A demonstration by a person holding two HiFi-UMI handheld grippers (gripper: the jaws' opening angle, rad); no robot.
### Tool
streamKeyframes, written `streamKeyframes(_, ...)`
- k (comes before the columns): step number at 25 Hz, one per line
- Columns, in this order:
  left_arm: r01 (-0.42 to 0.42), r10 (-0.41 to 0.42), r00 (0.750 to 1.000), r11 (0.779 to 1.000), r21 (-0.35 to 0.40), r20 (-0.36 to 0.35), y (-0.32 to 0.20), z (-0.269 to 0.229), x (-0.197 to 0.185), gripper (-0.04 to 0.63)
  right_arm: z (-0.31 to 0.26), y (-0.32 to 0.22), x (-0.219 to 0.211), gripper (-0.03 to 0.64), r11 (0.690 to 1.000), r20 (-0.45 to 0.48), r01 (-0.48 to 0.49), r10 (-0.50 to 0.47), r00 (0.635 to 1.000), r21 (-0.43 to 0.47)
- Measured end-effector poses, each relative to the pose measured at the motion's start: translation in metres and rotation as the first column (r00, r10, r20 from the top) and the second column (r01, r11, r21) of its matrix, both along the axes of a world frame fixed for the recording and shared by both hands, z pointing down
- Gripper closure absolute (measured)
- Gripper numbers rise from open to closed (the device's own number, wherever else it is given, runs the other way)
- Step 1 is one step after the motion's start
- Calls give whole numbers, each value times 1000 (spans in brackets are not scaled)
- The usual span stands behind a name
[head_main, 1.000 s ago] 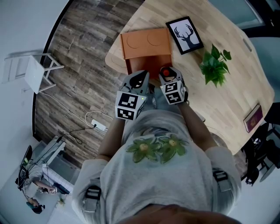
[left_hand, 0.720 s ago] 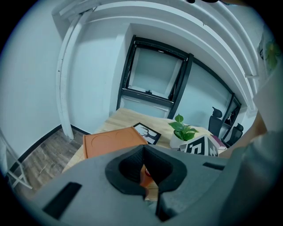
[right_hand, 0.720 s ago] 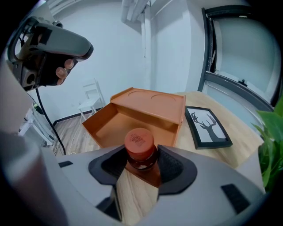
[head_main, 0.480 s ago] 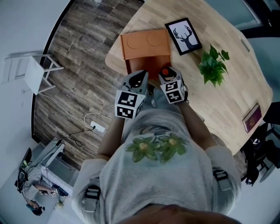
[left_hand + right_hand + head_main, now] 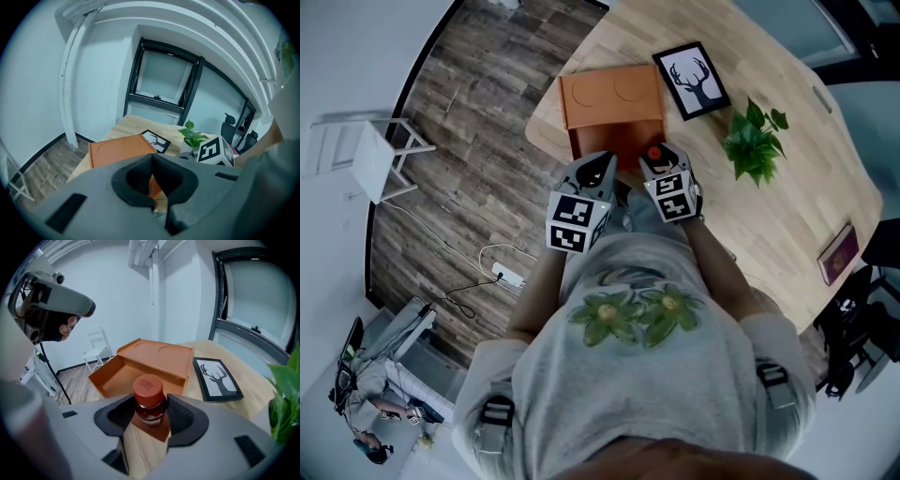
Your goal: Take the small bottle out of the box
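The small bottle [image 5: 149, 401] has dark glass and a red cap [image 5: 655, 154]. My right gripper [image 5: 149, 422] is shut on it, upright, just above the near corner of the orange box [image 5: 117, 378]. The box stands open on the wooden table [image 5: 787, 206], its lid [image 5: 609, 94] tipped back and nothing showing inside. My left gripper [image 5: 602, 165] hangs beside the right one at the box's near edge. Its jaws are shut with nothing between them [image 5: 153, 183], and the orange box [image 5: 119, 150] lies beyond them.
A framed deer picture [image 5: 693, 78] lies right of the box, with a small green plant [image 5: 754, 145] beyond it. A maroon booklet [image 5: 839, 255] sits near the table's right edge. On the floor to the left are a white chair [image 5: 370, 155] and a power strip [image 5: 511, 273].
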State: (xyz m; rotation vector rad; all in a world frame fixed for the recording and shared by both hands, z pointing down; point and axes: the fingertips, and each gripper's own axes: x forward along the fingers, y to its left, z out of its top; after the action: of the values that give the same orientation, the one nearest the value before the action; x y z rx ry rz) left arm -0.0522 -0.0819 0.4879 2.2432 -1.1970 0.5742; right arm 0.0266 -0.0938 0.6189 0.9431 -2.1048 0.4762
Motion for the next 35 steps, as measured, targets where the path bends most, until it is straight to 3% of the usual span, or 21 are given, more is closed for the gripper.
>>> streamKeyframes(21, 16, -16, 1000, 1000, 18, -20, 6, -9, -2, 588, -47, 0, -4, 407, 996, 44, 6, -10, 999, 88)
streamKeyframes(35, 16, -15, 1000, 999, 35, -26, 16, -15, 1, 588, -97, 9, -8, 407, 986, 120, -2, -19, 993, 168)
